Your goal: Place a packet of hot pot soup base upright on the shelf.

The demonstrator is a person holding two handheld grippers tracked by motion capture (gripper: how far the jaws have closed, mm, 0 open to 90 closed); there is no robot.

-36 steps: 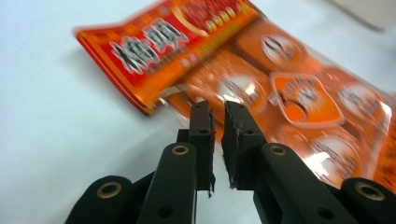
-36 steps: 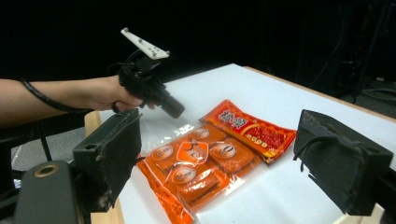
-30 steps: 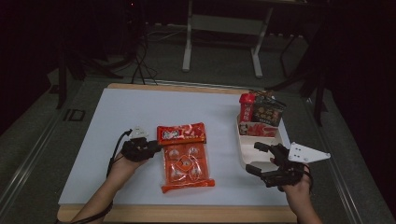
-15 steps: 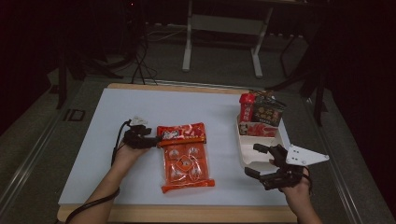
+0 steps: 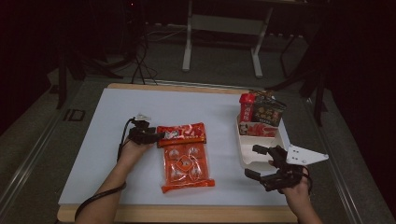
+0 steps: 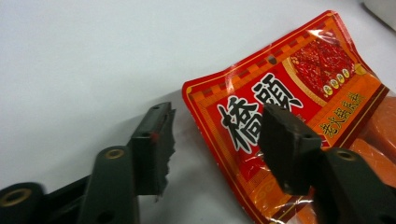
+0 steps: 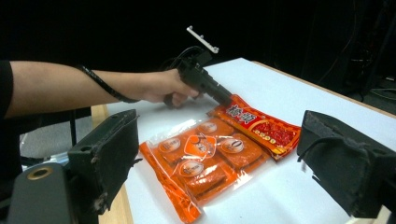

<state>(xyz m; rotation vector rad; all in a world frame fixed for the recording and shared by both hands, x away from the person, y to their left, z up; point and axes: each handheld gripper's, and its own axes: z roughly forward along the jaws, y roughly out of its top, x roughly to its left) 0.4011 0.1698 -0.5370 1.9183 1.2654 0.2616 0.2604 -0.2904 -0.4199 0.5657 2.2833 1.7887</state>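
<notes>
A red snack packet [image 5: 182, 133] with black characters lies flat on the white table, its long side touching an orange multi-pack [image 5: 187, 165] nearer me. My left gripper [image 5: 159, 136] is at the packet's left end. In the left gripper view the red packet's [image 6: 289, 93] corner lies between the jaws of the left gripper [image 6: 217, 135]. They have just been closing, but the pads do not press on it. My right gripper [image 5: 252, 161] stands open and empty beside the white tray [image 5: 247, 156]. The right gripper view looks past the right gripper [image 7: 219, 154] at the orange multi-pack [image 7: 205, 158] and red packet [image 7: 261, 123].
The white tray at the right holds several upright snack packets [image 5: 261, 112] at its far end. The table's wooden front edge [image 5: 187, 212] runs just in front of both hands. A metal stand [image 5: 224, 28] is on the dark floor beyond the table.
My left gripper has moved away from me and to the right, up to the red packet's left end, and its jaws stand wider. The right gripper has stayed put.
</notes>
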